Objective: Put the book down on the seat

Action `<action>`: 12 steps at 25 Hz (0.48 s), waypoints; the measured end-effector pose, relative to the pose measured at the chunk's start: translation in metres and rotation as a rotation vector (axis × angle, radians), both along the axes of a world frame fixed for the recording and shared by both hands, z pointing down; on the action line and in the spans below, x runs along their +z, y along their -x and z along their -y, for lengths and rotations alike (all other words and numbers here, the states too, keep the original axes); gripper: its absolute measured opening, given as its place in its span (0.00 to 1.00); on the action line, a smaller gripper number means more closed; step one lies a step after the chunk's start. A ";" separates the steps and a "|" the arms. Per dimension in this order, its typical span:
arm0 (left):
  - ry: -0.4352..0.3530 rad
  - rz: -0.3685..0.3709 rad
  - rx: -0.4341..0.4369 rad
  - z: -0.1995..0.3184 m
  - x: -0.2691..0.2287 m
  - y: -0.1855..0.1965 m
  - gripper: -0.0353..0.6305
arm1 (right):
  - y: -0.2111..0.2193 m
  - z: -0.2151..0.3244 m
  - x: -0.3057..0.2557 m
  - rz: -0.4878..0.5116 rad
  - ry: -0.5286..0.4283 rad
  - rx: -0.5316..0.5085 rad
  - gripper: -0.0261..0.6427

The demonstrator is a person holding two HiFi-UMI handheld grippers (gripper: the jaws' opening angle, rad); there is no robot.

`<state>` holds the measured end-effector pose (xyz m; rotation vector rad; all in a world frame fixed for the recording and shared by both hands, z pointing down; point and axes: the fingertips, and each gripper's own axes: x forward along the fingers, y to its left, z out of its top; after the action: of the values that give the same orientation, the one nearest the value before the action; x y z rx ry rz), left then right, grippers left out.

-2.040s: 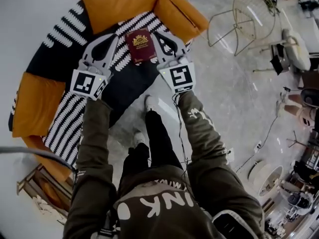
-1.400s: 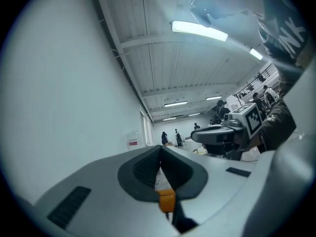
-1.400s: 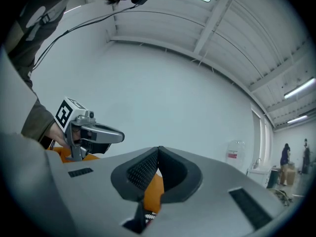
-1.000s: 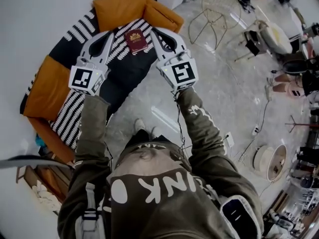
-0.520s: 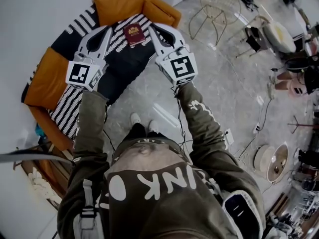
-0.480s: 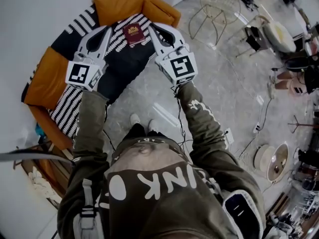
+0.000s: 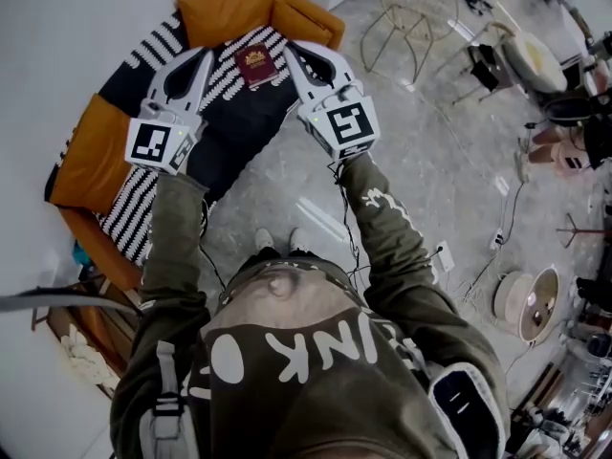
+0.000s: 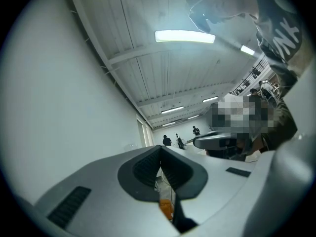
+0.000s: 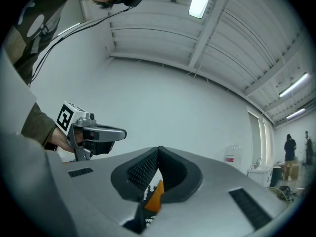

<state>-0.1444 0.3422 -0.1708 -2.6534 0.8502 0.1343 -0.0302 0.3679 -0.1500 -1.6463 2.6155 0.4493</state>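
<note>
Book [image 7: 255, 65] lies flat on the seat [image 7: 234, 127], towards the far edge, just short of 2 orange cushions [image 7: 229, 6] at the back. A 3rd cushion [image 7: 91, 156], also orange, is at the seat's left end. Seat has a curved front edge, w/ the wall [image 7: 57, 27] right behind and to the left of it. Open room is on the right: wide pale floor [image 7: 316, 189], glossy, stone-like, clear up to 1 wire chair [image 7: 406, 22] well apart from the seat. Left gripper [image 7: 207, 57] and right gripper [image 7: 290, 50] sit either side of the book, tips near it, neither seen touching it. Both claws are closed, ribbed pads together, nothing pinched between them. Count: 1 book, 2 grippers, 3 cushions, 1 chair. Book is a small rectangle, dark red cover w/ gold emblem. Seat cover is black fabric w/ white stripe bands, cushions look plump and soft. Grippers are smooth grey plastic.
</note>
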 end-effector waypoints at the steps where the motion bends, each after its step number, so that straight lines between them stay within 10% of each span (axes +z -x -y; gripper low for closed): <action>1: -0.002 0.003 0.001 0.001 0.000 0.002 0.06 | 0.003 0.001 0.000 0.001 -0.003 -0.004 0.06; 12: 0.014 -0.012 -0.006 0.011 0.005 0.006 0.06 | 0.008 0.015 0.004 -0.013 -0.010 -0.033 0.06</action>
<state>-0.1501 0.3312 -0.1662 -2.6653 0.8666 0.1435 -0.0379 0.3528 -0.1459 -1.6001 2.6410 0.4731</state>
